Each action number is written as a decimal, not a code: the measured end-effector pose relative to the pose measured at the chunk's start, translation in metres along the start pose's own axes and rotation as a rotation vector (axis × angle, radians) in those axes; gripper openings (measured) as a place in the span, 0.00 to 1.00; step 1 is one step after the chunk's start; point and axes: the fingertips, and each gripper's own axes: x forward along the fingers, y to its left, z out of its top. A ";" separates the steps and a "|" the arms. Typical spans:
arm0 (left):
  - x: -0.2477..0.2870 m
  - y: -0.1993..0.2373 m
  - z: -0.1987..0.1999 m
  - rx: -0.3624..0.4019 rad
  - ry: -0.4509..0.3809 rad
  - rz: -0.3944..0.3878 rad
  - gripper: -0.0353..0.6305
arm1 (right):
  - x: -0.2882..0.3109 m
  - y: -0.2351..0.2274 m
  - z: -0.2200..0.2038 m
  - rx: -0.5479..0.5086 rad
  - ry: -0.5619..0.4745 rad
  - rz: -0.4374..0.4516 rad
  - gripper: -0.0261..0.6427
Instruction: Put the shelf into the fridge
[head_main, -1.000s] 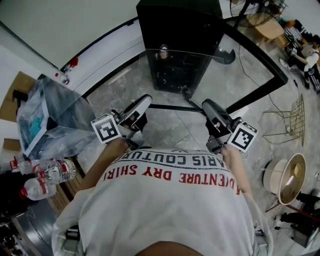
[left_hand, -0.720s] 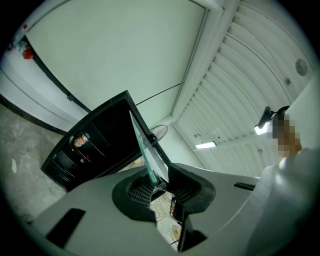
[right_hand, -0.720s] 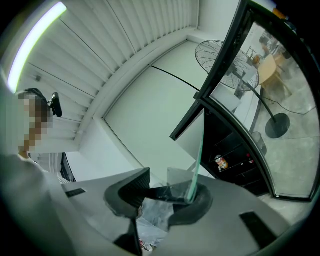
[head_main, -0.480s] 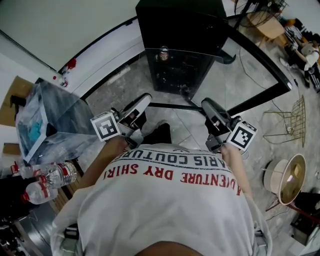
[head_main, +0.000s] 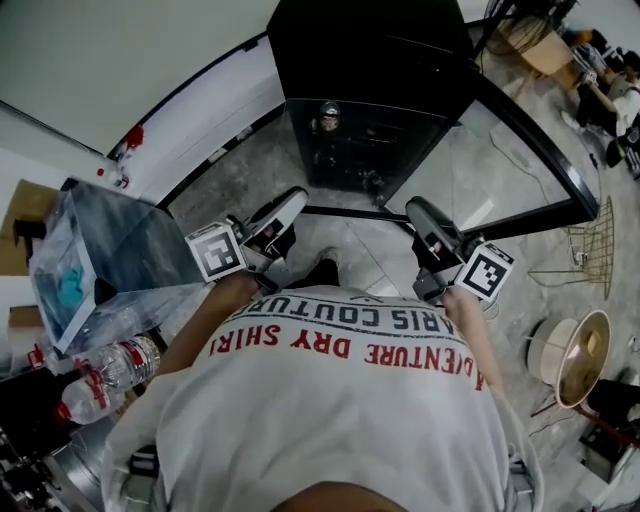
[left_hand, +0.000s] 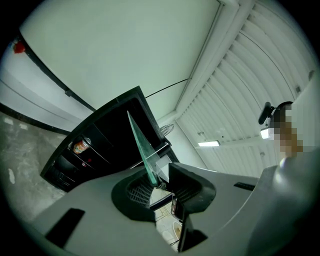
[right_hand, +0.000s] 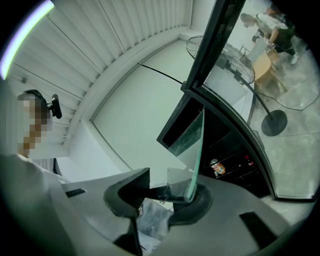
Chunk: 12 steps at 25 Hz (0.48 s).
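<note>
While the black fridge (head_main: 370, 50) stands open in front of the person, the glass shelf (head_main: 350, 185) hangs roughly level in the air, just short of its mouth. The left gripper (left_hand: 162, 181) clamps one side edge and the right gripper (right_hand: 167, 190) the other. I'd keep both ends at one height, square it to the opening, and slide it in slowly, clear of the can (head_main: 328, 112) inside.
</note>
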 end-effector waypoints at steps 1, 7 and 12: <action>0.004 0.009 0.007 0.001 0.002 -0.002 0.21 | 0.008 -0.006 0.003 0.004 0.002 -0.005 0.21; 0.029 0.047 0.036 -0.006 0.033 -0.002 0.22 | 0.045 -0.039 0.017 0.064 -0.001 -0.044 0.21; 0.034 0.050 0.039 -0.013 0.049 -0.031 0.22 | 0.045 -0.043 0.019 0.060 -0.008 -0.060 0.21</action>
